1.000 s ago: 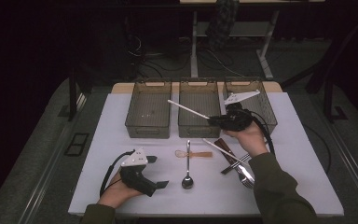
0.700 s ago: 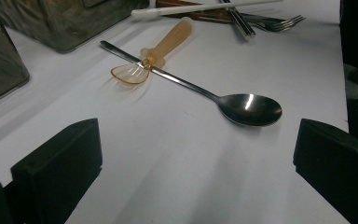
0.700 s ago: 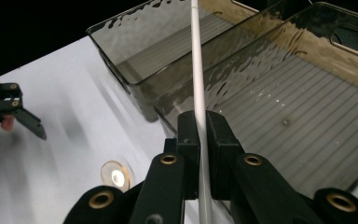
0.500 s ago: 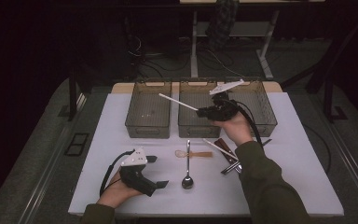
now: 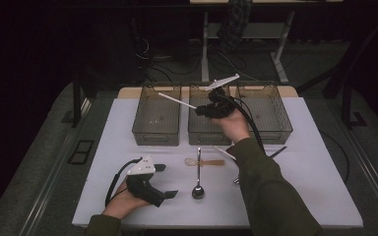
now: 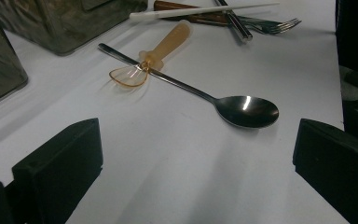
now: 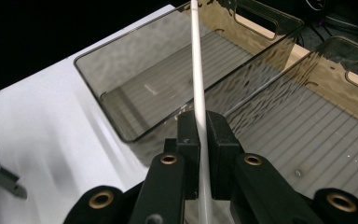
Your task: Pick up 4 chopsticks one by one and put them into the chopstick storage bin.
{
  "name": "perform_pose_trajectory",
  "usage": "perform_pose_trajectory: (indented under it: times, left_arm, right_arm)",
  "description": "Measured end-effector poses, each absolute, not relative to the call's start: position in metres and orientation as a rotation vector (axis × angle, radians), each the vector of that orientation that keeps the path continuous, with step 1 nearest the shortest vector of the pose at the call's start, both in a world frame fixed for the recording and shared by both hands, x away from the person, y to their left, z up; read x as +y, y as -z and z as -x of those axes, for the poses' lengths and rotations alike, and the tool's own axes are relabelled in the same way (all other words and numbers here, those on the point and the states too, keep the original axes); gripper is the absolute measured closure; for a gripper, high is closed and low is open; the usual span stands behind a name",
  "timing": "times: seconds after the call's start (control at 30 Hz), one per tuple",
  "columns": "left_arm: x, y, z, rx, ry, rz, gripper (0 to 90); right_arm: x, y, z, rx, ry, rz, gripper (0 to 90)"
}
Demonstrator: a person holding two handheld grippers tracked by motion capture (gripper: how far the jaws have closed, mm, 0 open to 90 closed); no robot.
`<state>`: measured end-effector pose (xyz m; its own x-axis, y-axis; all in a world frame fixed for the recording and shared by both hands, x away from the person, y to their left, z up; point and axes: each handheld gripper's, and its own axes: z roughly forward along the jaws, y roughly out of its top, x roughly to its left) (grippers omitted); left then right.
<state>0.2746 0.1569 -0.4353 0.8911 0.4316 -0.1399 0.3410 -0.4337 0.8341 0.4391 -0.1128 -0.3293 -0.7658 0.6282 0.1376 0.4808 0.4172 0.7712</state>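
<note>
Right gripper [image 7: 200,126] clamps the white chopstick [image 7: 196,70] over the left bin [image 5: 157,118], so level it lengthwise before lowering; left gripper [image 5: 150,189] rests wide open.

White stick [image 7: 198,88] in black right gripper [image 7: 204,128]. Left gripper [image 6: 193,168] also black, w/ grey plate on top. Bins: smoky grey-brown see-through plastic, ribbed floor lines – left bin [image 5: 156,117], mid bin [image 5: 203,129], right bin [image 5: 269,114]. Table [image 5: 128,132] white. Metal spoon [image 6: 200,93] shiny silver. Small whisk [image 6: 151,58] translucent amber/orange. Fork [image 6: 270,24] silver. Sleeve [image 5: 270,191] dark olive green. Floor dark grey.
</note>
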Motion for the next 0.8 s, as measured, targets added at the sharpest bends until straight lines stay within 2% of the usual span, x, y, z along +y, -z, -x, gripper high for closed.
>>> perform_pose_trajectory:
  times: [0.8]
  left_arm:
    - [0.157,0.434,-0.273,0.55,-0.114,-2.055,0.1]
  right_arm:
    - [-0.044,0.346,-0.477,2.516,-1.162,-1.063,85.2]
